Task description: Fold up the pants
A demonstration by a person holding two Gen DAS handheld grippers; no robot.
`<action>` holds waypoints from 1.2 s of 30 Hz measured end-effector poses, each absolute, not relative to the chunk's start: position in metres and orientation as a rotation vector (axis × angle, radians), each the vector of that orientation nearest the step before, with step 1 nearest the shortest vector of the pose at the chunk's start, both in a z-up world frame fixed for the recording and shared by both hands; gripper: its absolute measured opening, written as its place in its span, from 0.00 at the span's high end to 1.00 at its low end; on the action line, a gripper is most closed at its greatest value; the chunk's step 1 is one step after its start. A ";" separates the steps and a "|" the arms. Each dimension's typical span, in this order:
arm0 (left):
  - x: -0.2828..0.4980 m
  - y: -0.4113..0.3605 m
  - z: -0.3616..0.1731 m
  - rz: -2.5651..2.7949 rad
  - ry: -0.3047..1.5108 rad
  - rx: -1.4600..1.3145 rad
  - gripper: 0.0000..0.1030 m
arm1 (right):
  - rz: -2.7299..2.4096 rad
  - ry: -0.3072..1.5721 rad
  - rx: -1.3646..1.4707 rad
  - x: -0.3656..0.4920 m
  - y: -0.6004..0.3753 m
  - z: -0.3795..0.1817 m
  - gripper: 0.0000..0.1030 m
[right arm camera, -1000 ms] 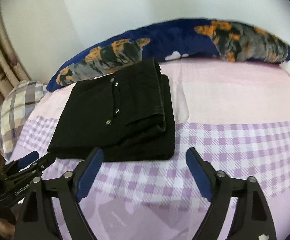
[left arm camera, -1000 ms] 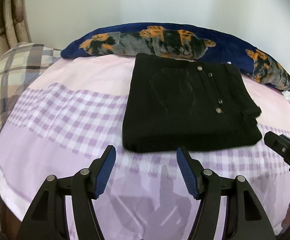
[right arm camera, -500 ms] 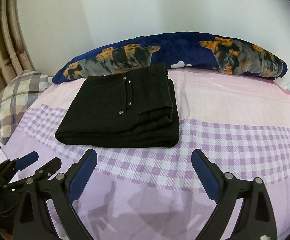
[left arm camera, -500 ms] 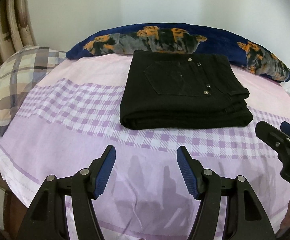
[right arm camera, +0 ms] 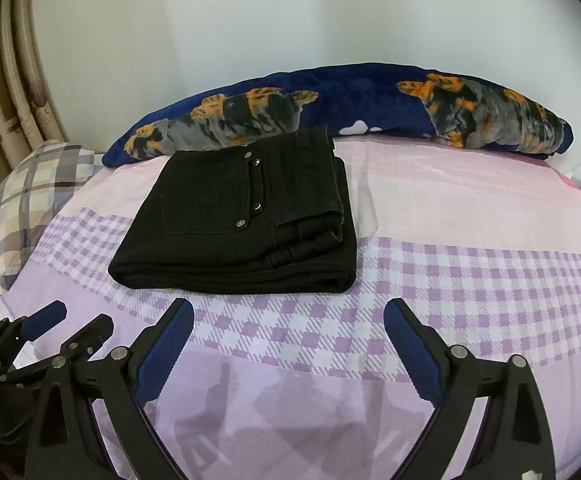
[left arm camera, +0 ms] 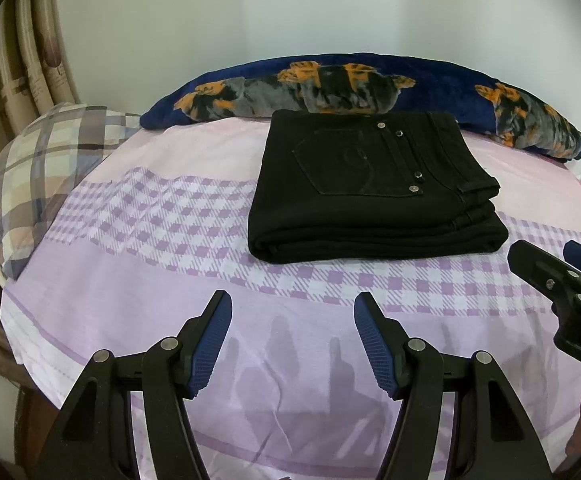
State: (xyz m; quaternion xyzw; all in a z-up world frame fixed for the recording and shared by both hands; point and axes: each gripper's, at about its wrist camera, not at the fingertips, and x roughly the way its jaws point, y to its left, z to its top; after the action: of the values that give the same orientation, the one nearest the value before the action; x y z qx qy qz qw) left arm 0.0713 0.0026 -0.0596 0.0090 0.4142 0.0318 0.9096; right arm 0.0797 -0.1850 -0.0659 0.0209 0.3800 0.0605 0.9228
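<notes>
Black pants (left arm camera: 370,188) lie folded in a neat rectangle on the pink and purple checked bed sheet (left arm camera: 150,248), back pocket and rivets facing up. They also show in the right wrist view (right arm camera: 242,216). My left gripper (left arm camera: 292,312) is open and empty, held above the sheet short of the pants' near edge. My right gripper (right arm camera: 288,320) is open and empty, also near of the pants. The right gripper shows at the right edge of the left wrist view (left arm camera: 562,272); the left gripper shows low left in the right wrist view (right arm camera: 66,324).
A dark blue blanket roll with orange and grey print (left arm camera: 370,84) lies behind the pants along the white wall. A plaid pillow (left arm camera: 38,172) sits at the left by the curtain (left arm camera: 14,60). The sheet's front edge (left arm camera: 30,352) drops off at lower left.
Both grippers have pulled back from the folded pants and risen, so the pants look farther and smaller. The pants have not moved. Both grippers stay open.
</notes>
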 end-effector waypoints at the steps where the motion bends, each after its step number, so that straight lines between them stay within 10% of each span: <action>1: 0.071 0.002 -0.060 0.065 0.854 0.018 0.37 | 0.119 0.783 0.043 0.080 -0.186 -0.067 0.08; 36: 0.070 0.001 -0.061 0.072 0.856 0.022 0.37 | 0.117 0.799 0.042 0.080 -0.184 -0.072 0.08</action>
State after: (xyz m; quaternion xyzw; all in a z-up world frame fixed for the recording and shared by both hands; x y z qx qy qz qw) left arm 0.0696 0.0008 -0.0611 0.0108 0.4147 0.0347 0.9092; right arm 0.0795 -0.1838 -0.0716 0.0205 0.3889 0.0569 0.9193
